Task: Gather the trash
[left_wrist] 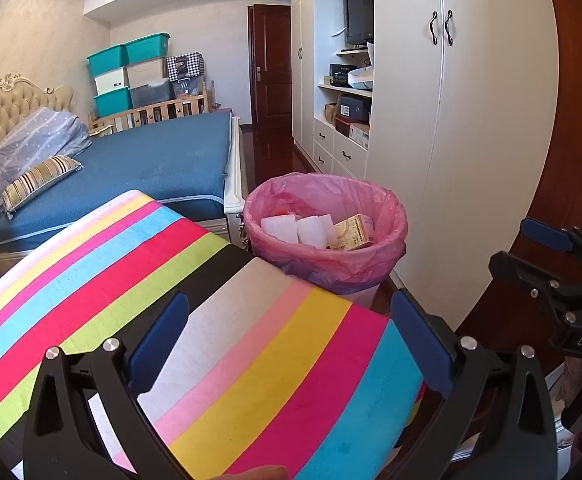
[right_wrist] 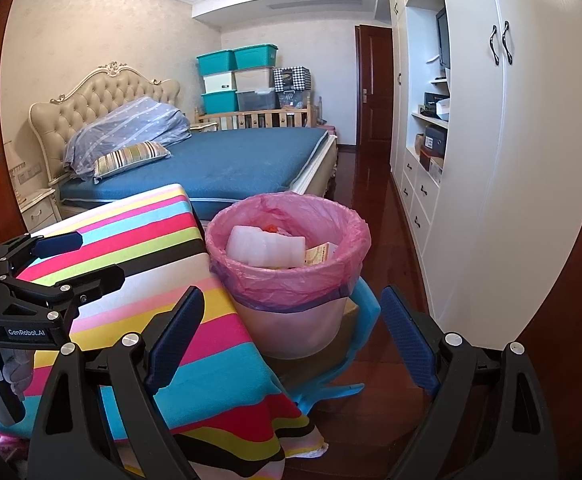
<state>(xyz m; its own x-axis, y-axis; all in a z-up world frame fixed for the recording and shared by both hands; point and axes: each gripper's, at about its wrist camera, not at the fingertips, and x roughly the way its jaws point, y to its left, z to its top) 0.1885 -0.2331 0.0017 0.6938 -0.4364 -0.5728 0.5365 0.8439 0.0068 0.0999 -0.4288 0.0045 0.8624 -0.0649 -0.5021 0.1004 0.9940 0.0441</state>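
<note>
The trash bin (right_wrist: 287,280), lined with a pink bag (right_wrist: 291,276), stands on the floor at twelve o'clock from the right gripper (right_wrist: 291,340), just beside the striped cloth (right_wrist: 151,280). Inside lie white foam blocks (right_wrist: 265,248) and a yellow carton (left_wrist: 355,232). Both the right gripper and the left gripper (left_wrist: 289,344) gape wide, holding nothing. The bag looks thin, soft and easily torn; its bunched rim seems the safest hold, and the load probably weighs little.

Both grippers (left_wrist: 291,344) (right_wrist: 291,340) are black with blue-padded jaws, silver screws and white lettering.
</note>
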